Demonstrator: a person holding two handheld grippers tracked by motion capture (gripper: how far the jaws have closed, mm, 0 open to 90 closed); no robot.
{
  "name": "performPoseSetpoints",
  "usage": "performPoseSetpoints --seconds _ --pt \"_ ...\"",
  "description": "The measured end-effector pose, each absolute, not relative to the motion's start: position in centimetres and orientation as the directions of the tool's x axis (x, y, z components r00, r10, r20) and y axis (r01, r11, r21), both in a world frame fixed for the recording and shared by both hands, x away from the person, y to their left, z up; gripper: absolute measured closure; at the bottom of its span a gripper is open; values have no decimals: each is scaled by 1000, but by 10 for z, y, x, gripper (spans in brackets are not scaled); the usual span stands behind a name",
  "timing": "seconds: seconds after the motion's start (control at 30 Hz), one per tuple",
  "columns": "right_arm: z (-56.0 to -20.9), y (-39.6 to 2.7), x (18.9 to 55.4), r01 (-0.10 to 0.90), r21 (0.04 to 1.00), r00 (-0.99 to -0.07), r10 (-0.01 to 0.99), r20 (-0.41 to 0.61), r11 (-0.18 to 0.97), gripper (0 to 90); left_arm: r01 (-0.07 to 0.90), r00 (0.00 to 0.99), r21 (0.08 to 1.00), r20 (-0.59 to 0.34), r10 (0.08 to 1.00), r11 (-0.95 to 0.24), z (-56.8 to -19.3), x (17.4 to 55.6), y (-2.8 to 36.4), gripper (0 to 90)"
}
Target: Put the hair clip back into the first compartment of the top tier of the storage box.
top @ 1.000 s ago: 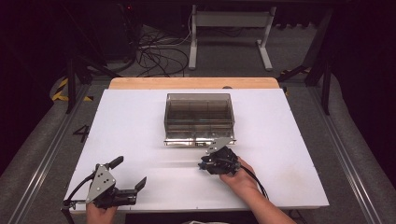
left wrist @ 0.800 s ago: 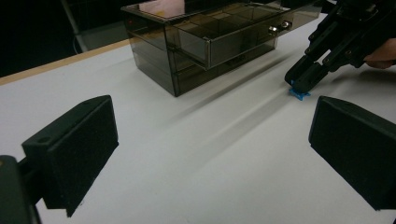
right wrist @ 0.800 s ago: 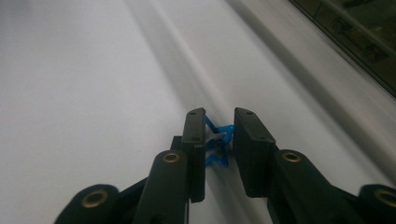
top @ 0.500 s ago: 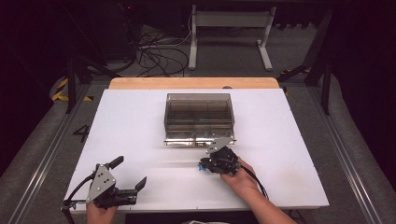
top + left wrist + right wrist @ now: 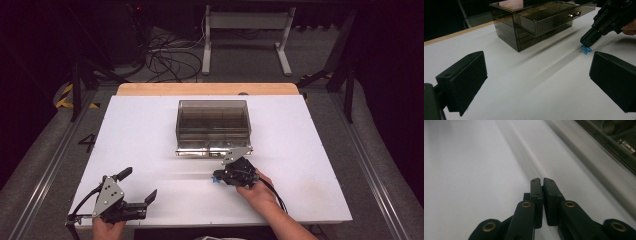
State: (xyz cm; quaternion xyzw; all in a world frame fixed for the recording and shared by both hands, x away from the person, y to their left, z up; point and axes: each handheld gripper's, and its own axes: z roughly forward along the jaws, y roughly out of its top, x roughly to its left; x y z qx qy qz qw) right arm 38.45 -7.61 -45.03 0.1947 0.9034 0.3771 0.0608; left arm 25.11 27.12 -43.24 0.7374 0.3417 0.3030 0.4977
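With the right gripper (image 5: 220,176) closed on the blue piece (image 5: 586,49), lift straight; left gripper (image 5: 137,187) rests open.

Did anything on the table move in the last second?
Hardly anything. The right tool crept a tiny bit toward the person and keeps its tips at the small blue plastic piece. The left tool stayed open at the near edge, and the smoky see-through plastic drawer box did not move.
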Motion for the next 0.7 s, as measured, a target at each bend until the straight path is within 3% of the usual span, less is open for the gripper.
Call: performPoseSetpoints --seconds 0.7 --pt "-440 -77 377 270 724 -925 380 12 635 885 203 583 941 107 806 -271 -432 251 271 21"
